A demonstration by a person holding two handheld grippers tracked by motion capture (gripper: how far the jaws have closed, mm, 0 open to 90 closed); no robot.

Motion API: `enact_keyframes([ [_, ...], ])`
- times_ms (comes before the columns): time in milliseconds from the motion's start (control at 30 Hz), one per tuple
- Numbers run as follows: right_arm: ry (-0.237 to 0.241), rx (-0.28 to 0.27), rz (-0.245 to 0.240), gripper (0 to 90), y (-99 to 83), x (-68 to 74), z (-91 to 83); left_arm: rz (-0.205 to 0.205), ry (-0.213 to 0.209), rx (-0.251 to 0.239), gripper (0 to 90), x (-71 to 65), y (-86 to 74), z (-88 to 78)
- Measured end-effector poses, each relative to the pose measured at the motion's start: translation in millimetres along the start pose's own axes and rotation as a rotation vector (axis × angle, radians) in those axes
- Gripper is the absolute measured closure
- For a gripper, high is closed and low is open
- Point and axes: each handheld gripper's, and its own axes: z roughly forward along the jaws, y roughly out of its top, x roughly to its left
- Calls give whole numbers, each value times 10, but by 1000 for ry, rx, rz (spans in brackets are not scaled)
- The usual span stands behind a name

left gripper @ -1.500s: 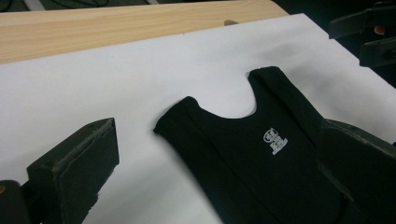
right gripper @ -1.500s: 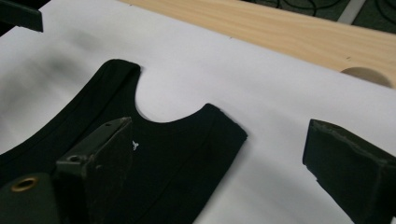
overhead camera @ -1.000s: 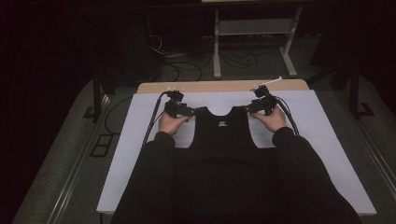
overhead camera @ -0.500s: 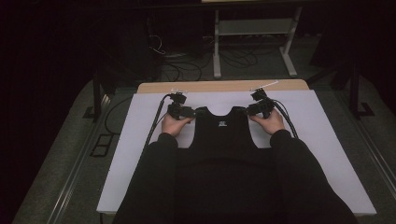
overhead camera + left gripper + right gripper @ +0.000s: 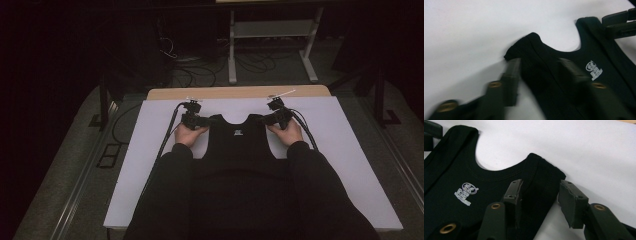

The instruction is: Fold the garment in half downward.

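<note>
While the black vest lies flat on our white table, our left gripper and right gripper each have one shoulder strap between half-open jaws. Both have just been closing, but neither squeezes its strap tight yet.

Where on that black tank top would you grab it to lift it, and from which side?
Probably by the two shoulder straps, one per gripper. The black tank top lies flat on the white table, and the straps are narrow enough to fit between the jaws. Come in from each strap's outer edge, as the left gripper and right gripper do; their jaws have just been closing around the straps.
</note>
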Motion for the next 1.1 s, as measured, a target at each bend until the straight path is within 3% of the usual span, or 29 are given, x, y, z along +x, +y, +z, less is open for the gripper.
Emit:
enact_keyframes([
  [167,-2,3,3,593,-24,-5,22,-3,4,4,699,-40,3,39],
  [367,25,-2,14,725,-47,5,44,10,10,1,826,-70,-1,63],
  [467,21,6,11,831,-44,12,39,10,17,-7,859,-82,0,65],
  [533,31,5,19,856,-43,-3,29,2,16,-12,868,-87,2,60],
  [833,45,2,24,871,-35,3,-37,10,5,-29,874,-154,36,-17],
  [1100,55,-43,11,872,-46,53,-210,51,6,-40,874,-265,44,-141],
])
